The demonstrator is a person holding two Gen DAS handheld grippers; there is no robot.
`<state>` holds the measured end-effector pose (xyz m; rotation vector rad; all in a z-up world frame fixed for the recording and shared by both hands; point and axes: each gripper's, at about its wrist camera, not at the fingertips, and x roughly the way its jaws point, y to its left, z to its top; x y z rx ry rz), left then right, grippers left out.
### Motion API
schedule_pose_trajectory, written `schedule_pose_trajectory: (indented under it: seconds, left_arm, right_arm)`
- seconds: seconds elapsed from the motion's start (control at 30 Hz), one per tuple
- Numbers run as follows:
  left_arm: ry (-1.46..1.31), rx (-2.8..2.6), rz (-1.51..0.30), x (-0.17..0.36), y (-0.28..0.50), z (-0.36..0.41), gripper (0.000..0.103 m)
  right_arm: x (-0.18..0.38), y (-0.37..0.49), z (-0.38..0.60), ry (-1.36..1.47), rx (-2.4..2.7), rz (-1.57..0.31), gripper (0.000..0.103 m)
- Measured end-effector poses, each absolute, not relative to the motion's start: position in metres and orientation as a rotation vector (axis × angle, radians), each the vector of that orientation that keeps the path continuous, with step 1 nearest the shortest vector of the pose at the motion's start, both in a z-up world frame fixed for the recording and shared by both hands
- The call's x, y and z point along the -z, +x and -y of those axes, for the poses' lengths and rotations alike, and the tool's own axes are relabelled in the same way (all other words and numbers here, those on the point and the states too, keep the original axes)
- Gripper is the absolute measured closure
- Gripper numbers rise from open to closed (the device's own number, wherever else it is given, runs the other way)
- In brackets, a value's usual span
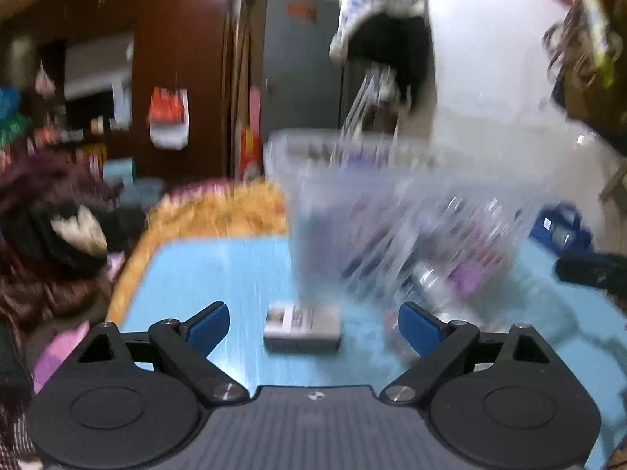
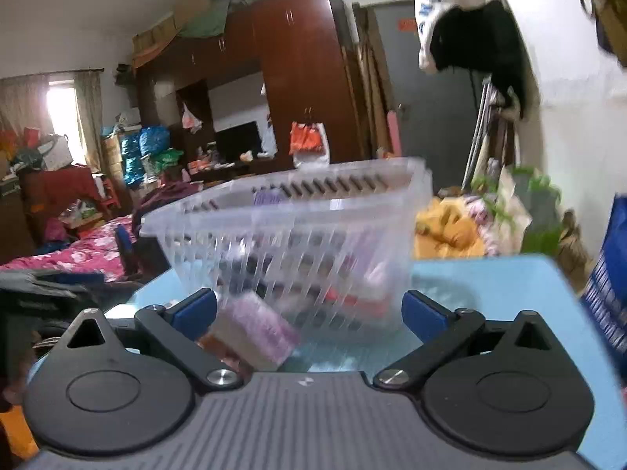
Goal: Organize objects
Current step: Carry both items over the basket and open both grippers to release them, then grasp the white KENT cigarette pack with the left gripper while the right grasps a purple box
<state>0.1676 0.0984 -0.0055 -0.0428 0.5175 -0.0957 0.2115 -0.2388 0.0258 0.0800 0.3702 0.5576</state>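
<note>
A clear slotted plastic basket point(image 1: 392, 215) stands on the light blue table point(image 1: 219, 274), blurred, with several small items inside. A small grey box point(image 1: 301, 327) lies flat on the table just in front of it. My left gripper point(image 1: 313, 312) is open, its blue pads wide apart on either side of the box without touching it. In the right wrist view the basket point(image 2: 294, 227) fills the middle, and a pink-purple pack point(image 2: 258, 333) lies tilted on the table before it. My right gripper point(image 2: 308, 299) is open; the pack sits near its left pad, not pressed.
A bed with a flowered cover point(image 2: 78, 254) and piled clothes point(image 1: 51, 243) border the table's left side. An orange fluffy cloth point(image 1: 219, 211) lies at the table's far edge. A blue bag point(image 2: 611, 274) stands at the right. The other gripper's dark body point(image 1: 591, 270) shows at the right edge.
</note>
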Motion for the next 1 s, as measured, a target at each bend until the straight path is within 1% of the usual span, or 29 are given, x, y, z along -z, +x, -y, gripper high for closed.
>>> schedule_pose_trajectory:
  seconds: [0.07, 0.1, 0.13, 0.3, 0.5, 0.57, 0.6, 0.83, 0.87, 0.93, 0.97, 1.0]
  left_arm:
    - [-0.062, 0.083, -0.553, 0.014, 0.184, -0.105, 0.009]
    - [-0.073, 0.084, -0.565, 0.017, 0.19, -0.108, 0.01]
    - [-0.084, 0.088, -0.572, 0.019, 0.193, -0.11, 0.01]
    - [-0.115, 0.105, -0.587, 0.021, 0.197, -0.118, 0.01]
    - [-0.092, 0.091, -0.611, 0.022, 0.207, -0.107, 0.01]
    - [-0.086, 0.09, -0.625, 0.023, 0.21, -0.105, 0.01]
    - [-0.088, 0.091, -0.627, 0.024, 0.211, -0.103, 0.01]
    - [-0.071, 0.075, -0.665, 0.025, 0.222, -0.095, 0.01]
    - [-0.062, 0.07, -0.668, 0.025, 0.222, -0.093, 0.013]
    - [-0.046, 0.062, -0.675, 0.025, 0.223, -0.09, 0.027]
    - [-0.025, 0.041, -0.666, 0.024, 0.221, -0.088, 0.041]
    - [-0.01, 0.033, -0.66, 0.024, 0.219, -0.086, 0.042]
  right_arm:
    - [-0.021, 0.219, 0.234, 0.086, -0.568, -0.392, 0.008]
    - [-0.021, 0.221, 0.232, 0.087, -0.574, -0.403, 0.015]
    - [-0.021, 0.226, 0.229, 0.085, -0.588, -0.414, 0.016]
    - [-0.015, 0.239, 0.21, 0.12, -0.643, -0.501, 0.016]
    - [-0.001, 0.255, 0.194, 0.15, -0.637, -0.621, 0.015]
    - [0.0, 0.252, 0.192, 0.134, -0.639, -0.621, 0.018]
    - [0.0, 0.249, 0.193, 0.127, -0.637, -0.613, 0.025]
    - [-0.011, 0.222, 0.222, 0.087, -0.586, -0.495, 0.025]
    - [-0.013, 0.219, 0.226, 0.085, -0.578, -0.479, 0.025]
    - [-0.013, 0.215, 0.231, 0.074, -0.557, -0.453, 0.025]
    - [-0.013, 0.213, 0.235, 0.072, -0.549, -0.446, 0.025]
    - [-0.013, 0.213, 0.236, 0.072, -0.546, -0.441, 0.025]
